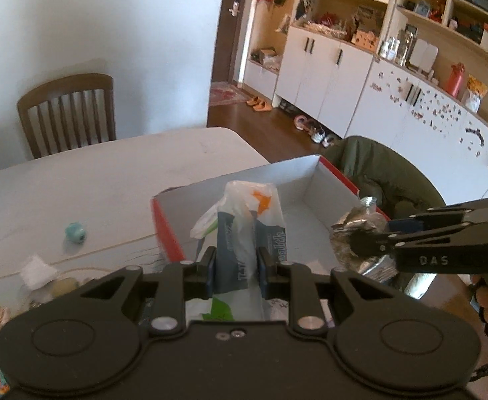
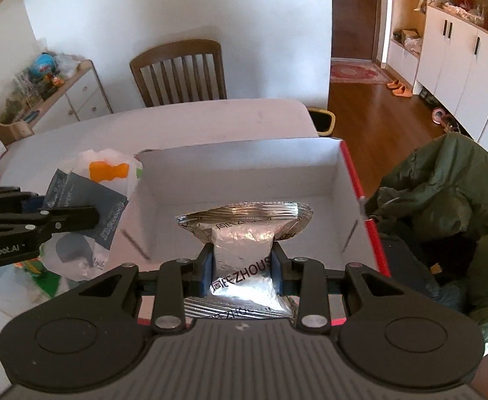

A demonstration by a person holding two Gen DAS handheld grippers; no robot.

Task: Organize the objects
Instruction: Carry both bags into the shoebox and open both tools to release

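Two packets hang over a white cardboard box with red outer edges [image 2: 340, 180] that sits at the tabletop's [image 1: 110, 166] near-right corner. Its floor shows bare in both views, so by the look of it the sorting has barely begun.

The left hand-held gripper [image 1: 236, 268] is clamped on a blue-grey and white plastic pouch with an orange patch [image 1: 250, 220], carried upright above the box's left end. The right hand-held gripper [image 2: 242, 266] pinches a crinkled silver foil packet printed "ZHOUS" [image 2: 244, 230] by its middle, over the box's open interior; seen from the left wrist camera, it sits at three o'clock, near the right rim.

Both packets appear ready to drop. More remains afterwards: a small teal round object [image 1: 75, 232] lies alone on the tabletop at nine o'clock from the box, and a white-capped jar [image 1: 39, 275] stands among blurred clutter at the lower left of the left wrist view.
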